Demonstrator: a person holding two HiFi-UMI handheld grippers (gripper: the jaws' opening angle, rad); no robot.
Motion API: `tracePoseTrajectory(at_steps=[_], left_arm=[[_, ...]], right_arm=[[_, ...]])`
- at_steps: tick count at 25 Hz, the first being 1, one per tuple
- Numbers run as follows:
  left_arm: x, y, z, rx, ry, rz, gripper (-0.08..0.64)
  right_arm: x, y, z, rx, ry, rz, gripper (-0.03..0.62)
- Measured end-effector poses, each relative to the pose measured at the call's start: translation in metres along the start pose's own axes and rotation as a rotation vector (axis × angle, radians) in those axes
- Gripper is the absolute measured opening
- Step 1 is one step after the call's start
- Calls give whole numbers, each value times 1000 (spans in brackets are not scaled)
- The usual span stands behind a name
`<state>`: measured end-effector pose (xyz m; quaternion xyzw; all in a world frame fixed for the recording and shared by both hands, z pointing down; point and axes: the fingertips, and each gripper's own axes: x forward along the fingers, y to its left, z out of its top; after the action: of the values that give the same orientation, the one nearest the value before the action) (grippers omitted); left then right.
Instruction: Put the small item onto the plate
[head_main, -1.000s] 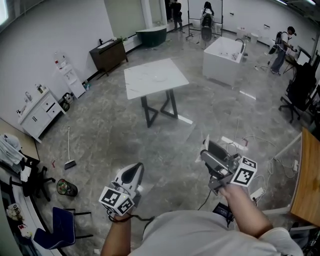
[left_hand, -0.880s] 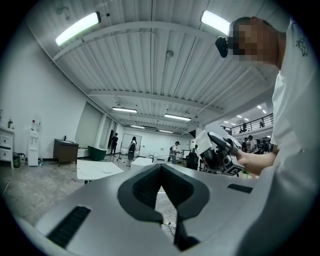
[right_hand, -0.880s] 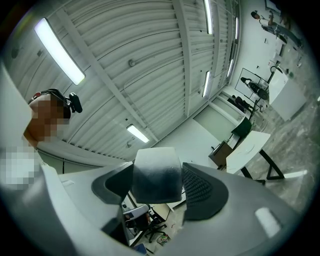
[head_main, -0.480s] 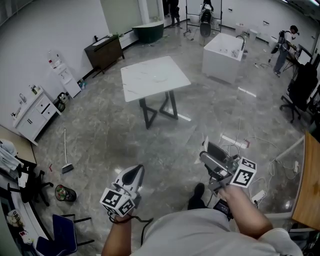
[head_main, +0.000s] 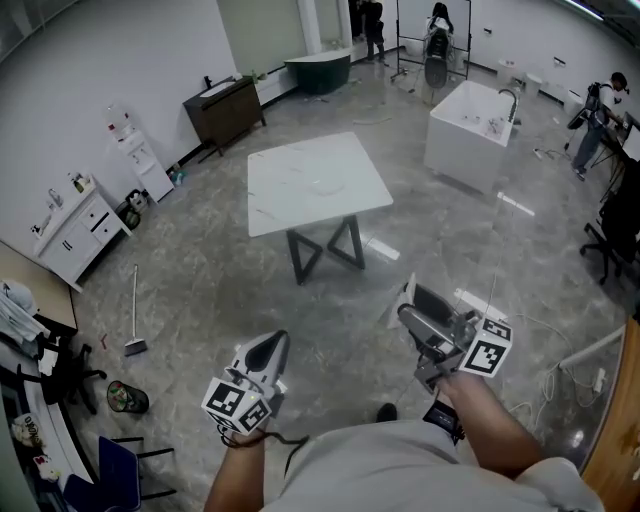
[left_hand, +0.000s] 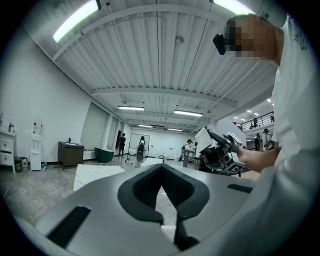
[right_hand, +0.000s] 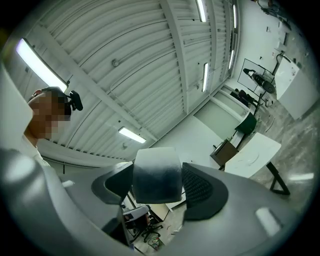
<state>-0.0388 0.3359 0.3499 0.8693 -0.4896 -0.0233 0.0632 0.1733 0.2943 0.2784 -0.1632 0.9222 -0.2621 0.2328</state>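
Clearly the step in hand is the carry: the small item (right_hand: 157, 175), a pale rounded block, is already clamped in the right gripper (head_main: 406, 308) and sits well apart from the white bench (head_main: 285, 205) ahead across the grey floor. On the bench top I can make out a faint round outline that I take for the plate (head_main: 327, 184); it's too faint for me to be sure of its rim.

I judge the next move as an approach. I need to close on the bench, bring the right gripper over that outline, lower the block until it rests on the plate, and only then let go. Finding the plate's edge will be the hard part.

On the right, the dark fingers (right_hand: 201, 187) press against both sides of the block, which fills the gap between them. The left gripper (left_hand: 161, 191) is held low beside my body, its fingers (left_hand: 144, 187) drawn together with nothing between them.
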Motion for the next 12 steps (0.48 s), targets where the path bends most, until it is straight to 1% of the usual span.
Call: tracePoseTrajectory(at_steps=[4, 6, 9, 12], left_arm=[[62, 15, 7, -15, -17, 39, 5], [88, 21, 9, -17, -4, 51, 5], [123, 36, 11, -13, 13, 57, 5], [155, 63, 3, -24, 15, 55, 5]], right_arm=[[12, -54, 42, -13, 39, 35, 291], [17, -80, 58, -1, 40, 42, 291], [31, -117, 74, 29, 36, 43, 291], [51, -155, 79, 38, 46, 37, 291]])
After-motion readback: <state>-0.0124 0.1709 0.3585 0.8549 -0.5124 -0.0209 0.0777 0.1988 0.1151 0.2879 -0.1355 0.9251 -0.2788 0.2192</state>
